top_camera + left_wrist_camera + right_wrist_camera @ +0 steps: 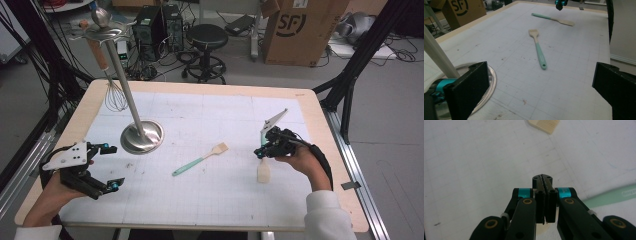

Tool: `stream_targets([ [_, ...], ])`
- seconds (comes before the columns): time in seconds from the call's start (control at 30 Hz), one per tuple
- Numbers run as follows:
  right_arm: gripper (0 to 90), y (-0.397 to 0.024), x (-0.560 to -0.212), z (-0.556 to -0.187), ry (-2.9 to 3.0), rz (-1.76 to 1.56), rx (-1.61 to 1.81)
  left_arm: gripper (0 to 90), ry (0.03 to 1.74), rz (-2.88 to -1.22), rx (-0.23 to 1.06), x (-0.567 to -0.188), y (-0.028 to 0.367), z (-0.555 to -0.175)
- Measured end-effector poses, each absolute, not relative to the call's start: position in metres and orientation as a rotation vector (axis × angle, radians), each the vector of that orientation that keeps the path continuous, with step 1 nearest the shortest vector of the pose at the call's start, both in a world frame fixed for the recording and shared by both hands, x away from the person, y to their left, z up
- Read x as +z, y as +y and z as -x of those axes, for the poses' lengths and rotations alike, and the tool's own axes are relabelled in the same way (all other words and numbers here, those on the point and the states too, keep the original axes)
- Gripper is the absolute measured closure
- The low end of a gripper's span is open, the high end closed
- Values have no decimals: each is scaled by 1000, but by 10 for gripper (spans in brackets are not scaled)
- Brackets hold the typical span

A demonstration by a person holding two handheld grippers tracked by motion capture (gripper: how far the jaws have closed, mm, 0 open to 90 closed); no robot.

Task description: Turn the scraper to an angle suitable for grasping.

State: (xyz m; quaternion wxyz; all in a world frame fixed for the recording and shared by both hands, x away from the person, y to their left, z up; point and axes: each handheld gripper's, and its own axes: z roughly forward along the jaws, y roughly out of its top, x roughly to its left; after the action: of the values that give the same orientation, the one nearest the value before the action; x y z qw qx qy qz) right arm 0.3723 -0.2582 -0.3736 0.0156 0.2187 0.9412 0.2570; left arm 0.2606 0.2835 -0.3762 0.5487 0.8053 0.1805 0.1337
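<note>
On the left side of the table, in the high view, the left gripper rests low near the front edge, and its two jaws stand wide apart with nothing between them. Just behind it stands the round metal base of a tall stand, and a wire whisk hangs from the top of this stand. In the left gripper view the same base shows behind the left jaw.

Near the middle of the table lies a slotted spatula with a mint green handle and a cream head. It touches neither gripper.

More to the right lies a second spatula, also with a green handle and a cream blade. The right gripper is directly over its handle. In the right gripper view, its jaws are pressed together, and the green handle passes just beside them. Whether the jaws pinch this handle, I cannot tell.
</note>
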Motion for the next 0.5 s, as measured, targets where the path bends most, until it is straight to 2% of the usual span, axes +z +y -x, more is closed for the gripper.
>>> stream_targets([
  [0.5,892,-254,-400,-381,2970,-706,677,16,436,-1910,312,-379,283,-261],
])
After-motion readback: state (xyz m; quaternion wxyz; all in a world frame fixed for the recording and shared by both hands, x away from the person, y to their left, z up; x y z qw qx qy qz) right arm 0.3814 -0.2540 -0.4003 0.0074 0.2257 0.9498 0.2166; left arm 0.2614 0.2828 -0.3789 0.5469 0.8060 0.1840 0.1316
